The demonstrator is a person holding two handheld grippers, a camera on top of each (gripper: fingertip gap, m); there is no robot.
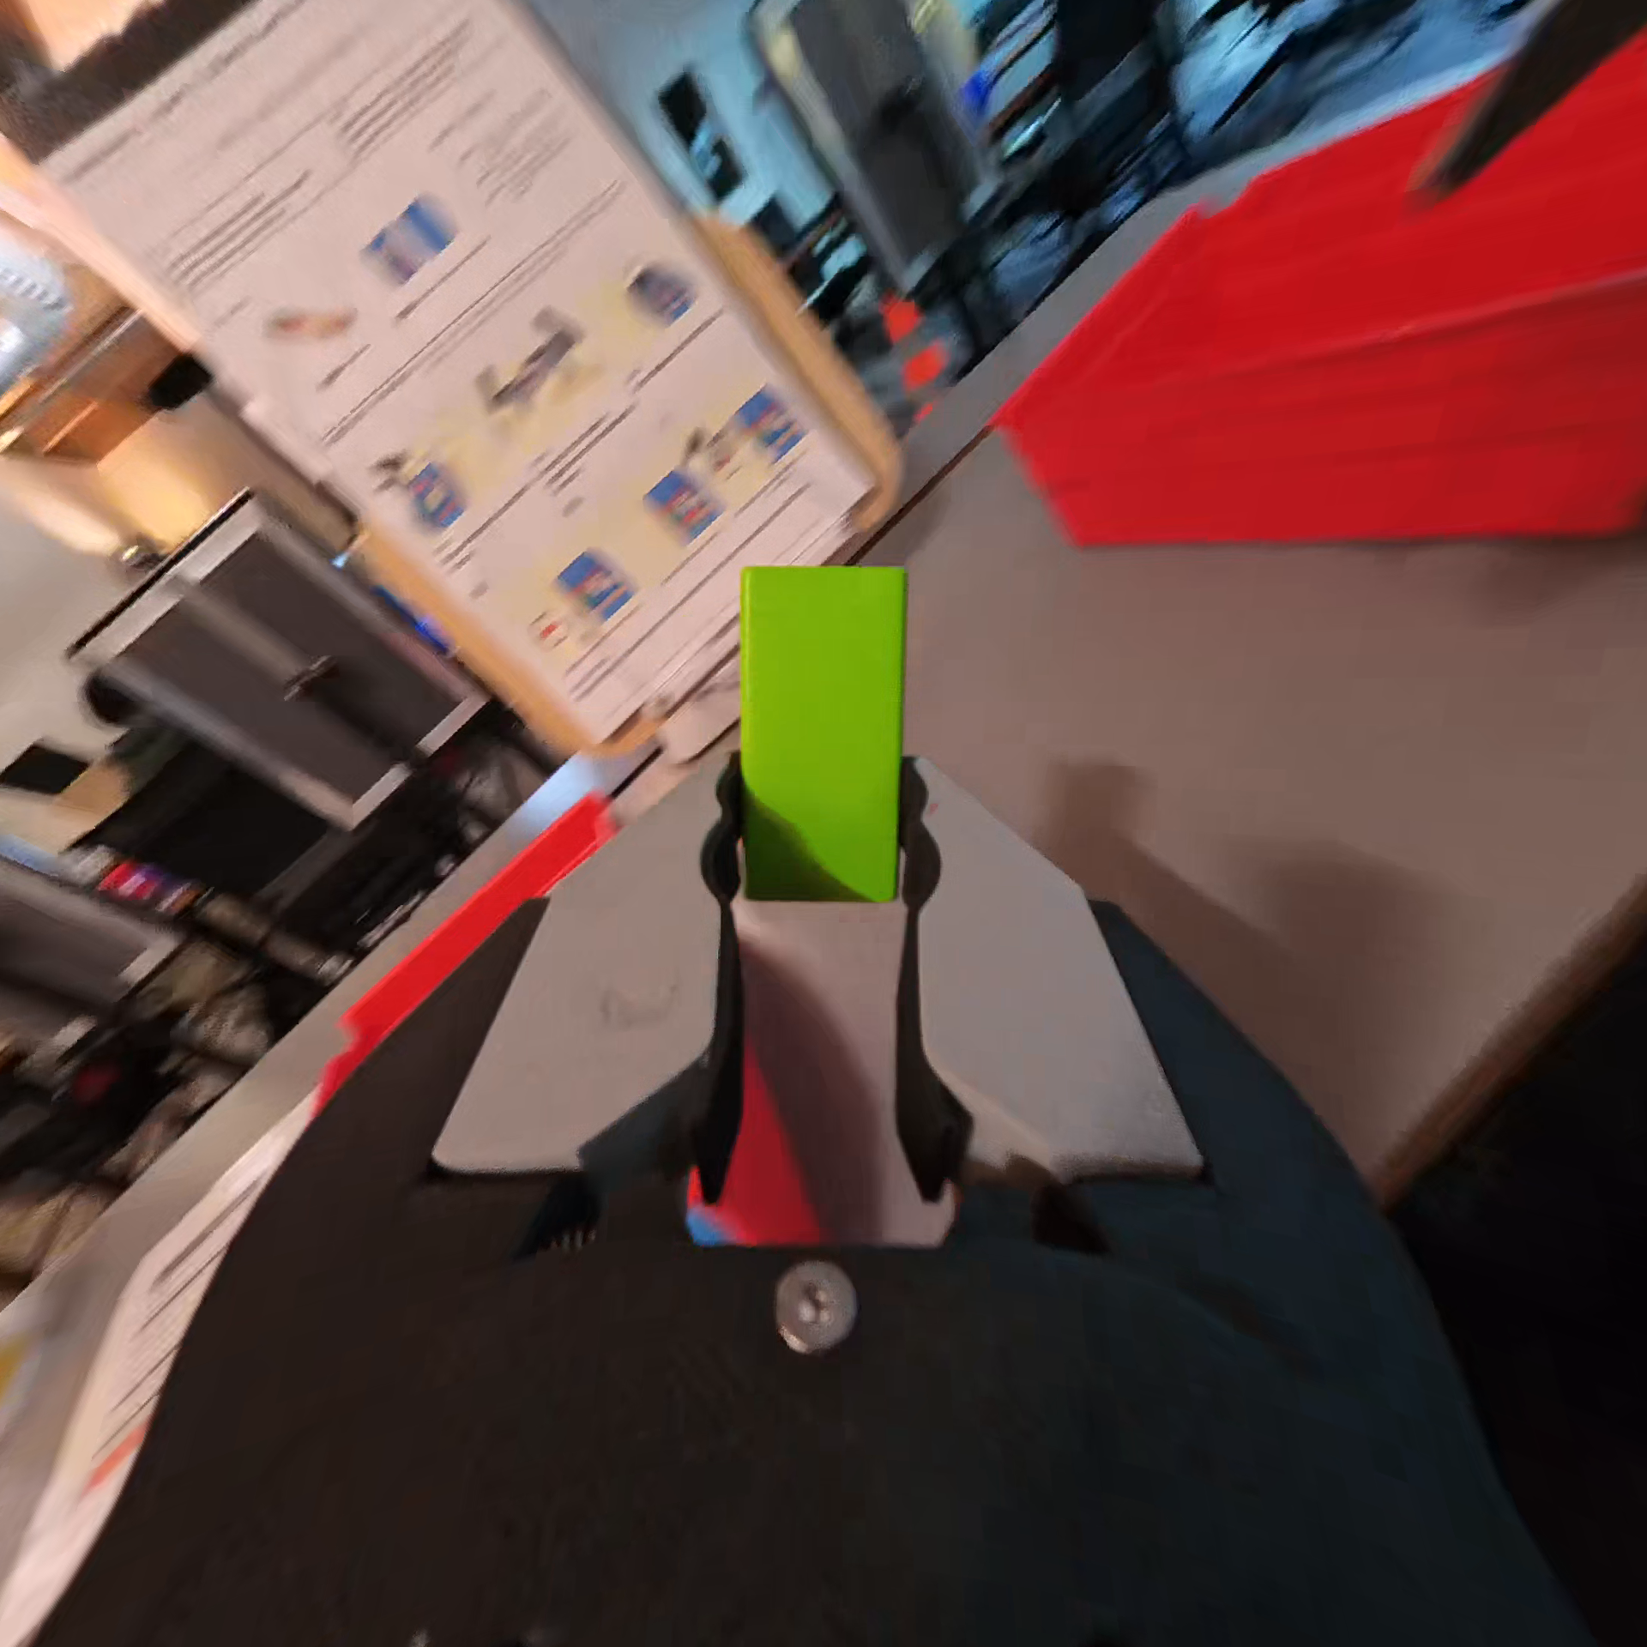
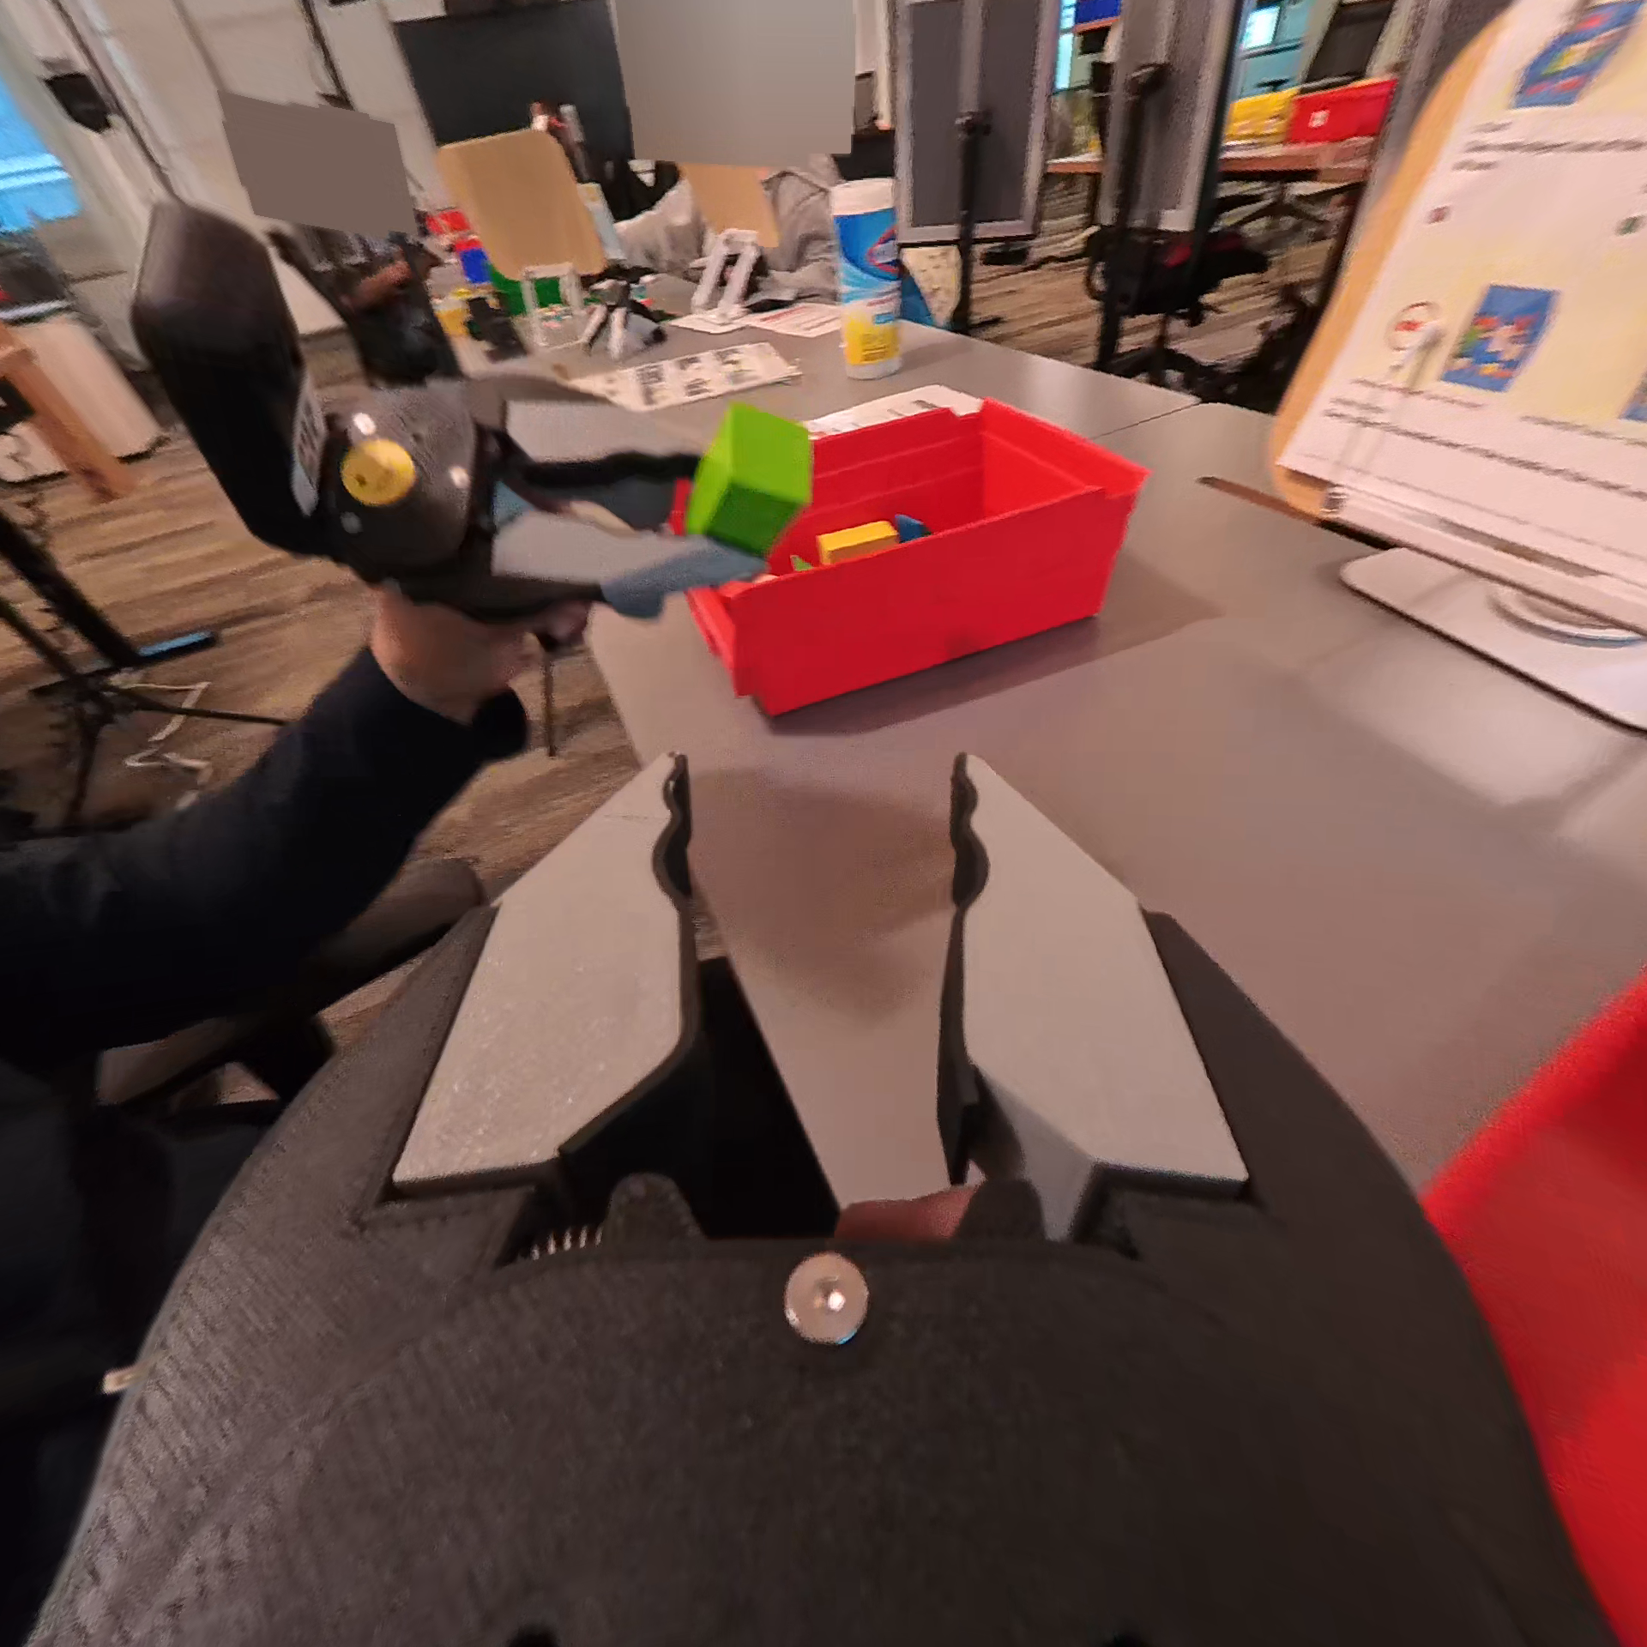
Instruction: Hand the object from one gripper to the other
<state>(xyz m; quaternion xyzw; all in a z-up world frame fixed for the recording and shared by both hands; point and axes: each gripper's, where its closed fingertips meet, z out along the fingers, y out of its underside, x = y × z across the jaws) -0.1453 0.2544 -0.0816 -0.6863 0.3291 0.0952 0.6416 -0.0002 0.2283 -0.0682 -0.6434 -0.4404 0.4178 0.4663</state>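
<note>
One green block (image 1: 820, 731) is pinched at its lower end between the left gripper (image 1: 820, 829) fingertips, sticking out past them, held in the air just left of the red bin (image 2: 936, 570). Right gripper (image 2: 820, 802) sits near the bin, jaws apart w/ nothing between, over the grey table (image 2: 1248, 757). Approx. 3 small blocks lie inside the bin.

Left wrist view: the background is motion-blurred, so the poster board (image 1: 499, 356) and the shelving behind it are illegible. The red bin (image 1: 1355, 374) is cut off by the right edge. The fingers (image 1: 726, 838) cover the lower sides of the green block (image 1: 820, 713).

Right wrist view: the far bin (image 2: 927, 579) wall hides most of its contents. A red bin (image 2: 1569, 1319) is cut off at the right edge.
</note>
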